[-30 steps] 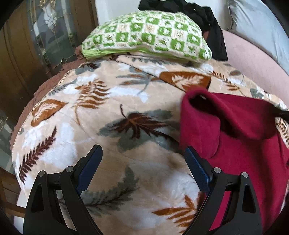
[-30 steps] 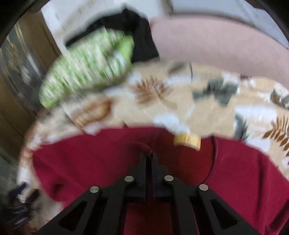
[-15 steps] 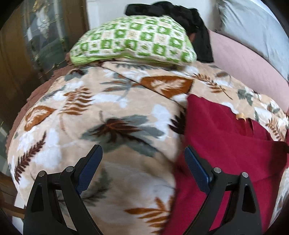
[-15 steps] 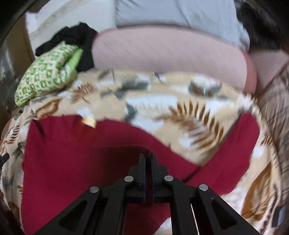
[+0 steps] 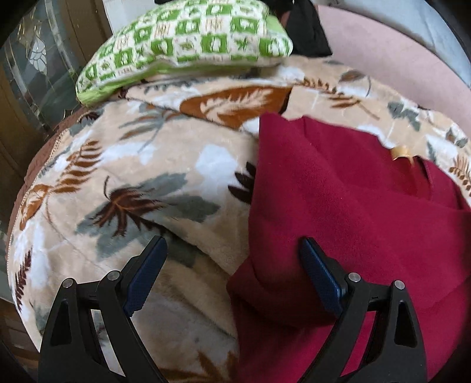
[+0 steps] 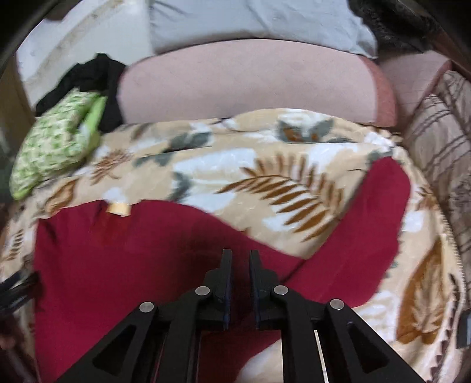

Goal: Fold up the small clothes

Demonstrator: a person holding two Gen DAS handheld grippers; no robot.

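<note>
A dark red shirt (image 5: 338, 206) lies on the leaf-patterned blanket (image 5: 147, 182), its left side folded over the body and a tan neck label (image 5: 399, 151) showing. My left gripper (image 5: 232, 265) is open and empty, its right finger over the shirt's left edge. In the right wrist view the red shirt (image 6: 117, 259) spreads across the blanket (image 6: 235, 165), one sleeve (image 6: 374, 224) stretched out to the right. My right gripper (image 6: 240, 262) hangs over the shirt's middle with its jaws slightly parted, and nothing shows between them.
A green checked pillow (image 5: 188, 44) and black clothing (image 5: 306, 32) lie at the back of the bed. A pink cushion (image 6: 250, 85) and a grey pillow (image 6: 250, 20) stand behind. A striped brown cushion (image 6: 441, 141) is on the right. A wooden glass-fronted cabinet (image 5: 35, 67) stands at left.
My right gripper, shut half a second ago, has parted its jaws slightly and let the shirt go. My left gripper has moved closer to the shirt's left edge.
</note>
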